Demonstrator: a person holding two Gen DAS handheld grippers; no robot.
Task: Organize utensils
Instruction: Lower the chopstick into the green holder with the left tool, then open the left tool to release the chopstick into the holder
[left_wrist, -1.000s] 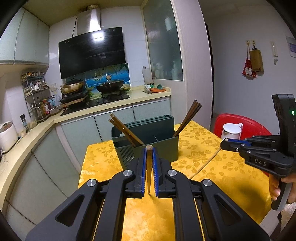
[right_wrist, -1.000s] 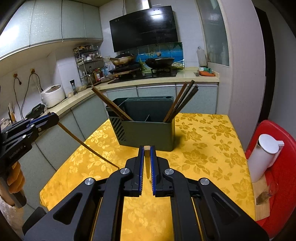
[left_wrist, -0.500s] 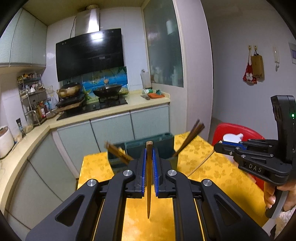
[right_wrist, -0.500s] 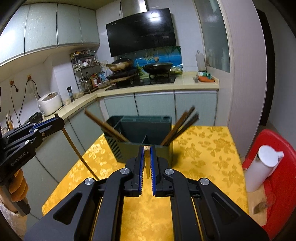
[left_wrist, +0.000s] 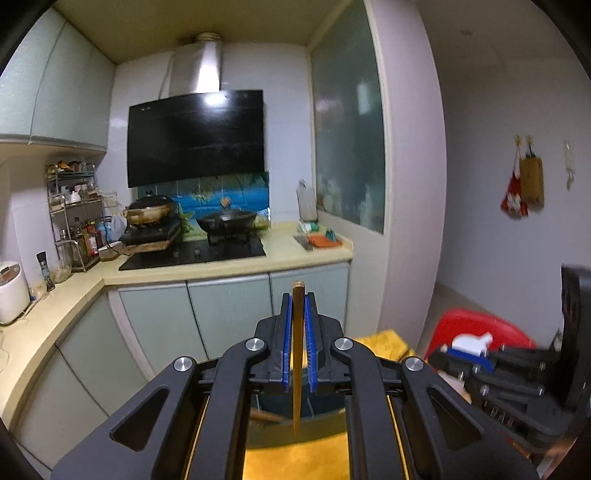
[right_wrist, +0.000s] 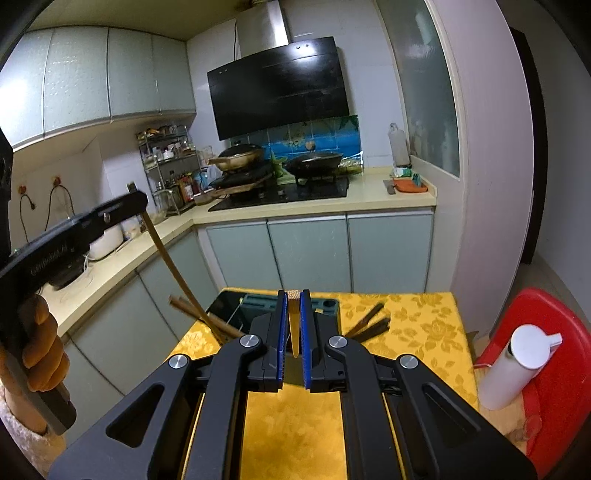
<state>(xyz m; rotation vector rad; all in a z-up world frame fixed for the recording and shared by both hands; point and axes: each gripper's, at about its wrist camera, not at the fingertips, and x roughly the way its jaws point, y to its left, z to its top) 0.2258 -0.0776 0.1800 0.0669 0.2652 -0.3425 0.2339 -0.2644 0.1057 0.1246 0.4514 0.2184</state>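
My left gripper (left_wrist: 297, 295) is shut on a wooden chopstick (left_wrist: 297, 354) that hangs down over the dark green utensil holder (left_wrist: 284, 406). From the right wrist view the left gripper (right_wrist: 136, 201) holds that chopstick (right_wrist: 173, 273) with its tip down among other chopsticks (right_wrist: 207, 321) at the holder's left end. My right gripper (right_wrist: 293, 297) is shut on a short wooden chopstick (right_wrist: 294, 325) above the holder (right_wrist: 328, 306). More chopsticks (right_wrist: 369, 323) lean out of the holder's right end.
The holder stands on a table with a yellow floral cloth (right_wrist: 417, 332). A white thermos (right_wrist: 513, 369) lies on a red chair (right_wrist: 546, 332) at the right. Kitchen counter and stove (right_wrist: 295, 192) are behind.
Both grippers have risen and tilted up, so the holder dropped low in both views. The left chopstick swung from slanted to nearly upright, its tip now in the holder's left end.
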